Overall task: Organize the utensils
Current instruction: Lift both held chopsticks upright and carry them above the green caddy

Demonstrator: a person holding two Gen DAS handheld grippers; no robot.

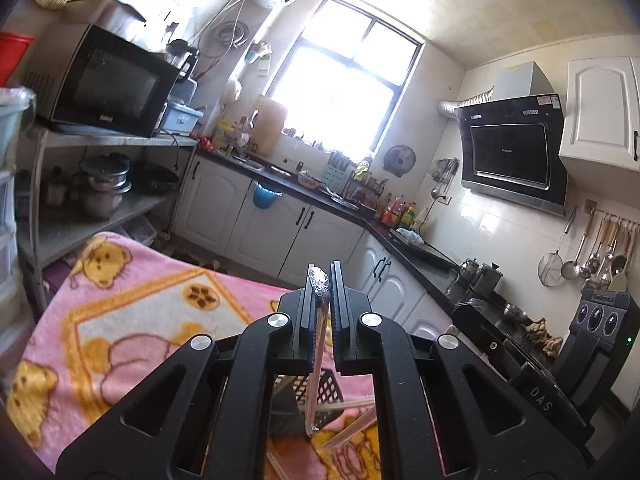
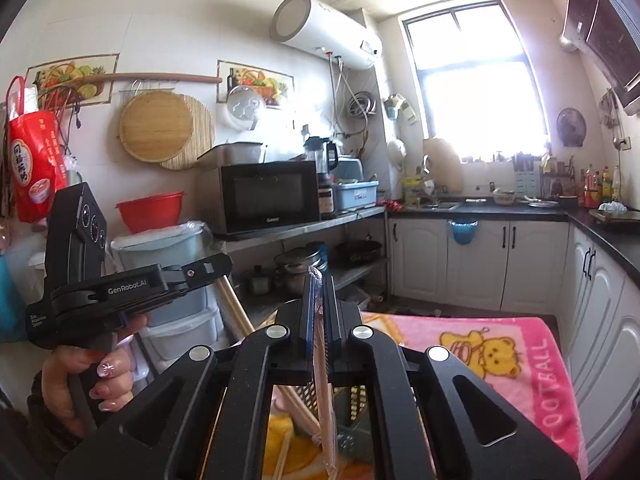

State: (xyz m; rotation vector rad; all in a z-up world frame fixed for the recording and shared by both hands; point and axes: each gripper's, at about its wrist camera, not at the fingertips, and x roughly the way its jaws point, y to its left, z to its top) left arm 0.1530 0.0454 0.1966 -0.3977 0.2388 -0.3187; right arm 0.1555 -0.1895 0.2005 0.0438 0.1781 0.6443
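The left tongs pinch a thin, light foil-tipped wooden stick; the right tongs pinch plastic-wrapped wooden chopsticks, likely slippery, above a black mesh utensil basket on the pink-blanketed bench.

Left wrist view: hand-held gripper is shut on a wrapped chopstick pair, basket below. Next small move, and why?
Probably lower the left hand-held gripper so the wrapped chopsticks point down into the black mesh basket before opening. The pair is clamped between the fingers with its lower end over the basket, and loose chopsticks lie on the pink blanket.
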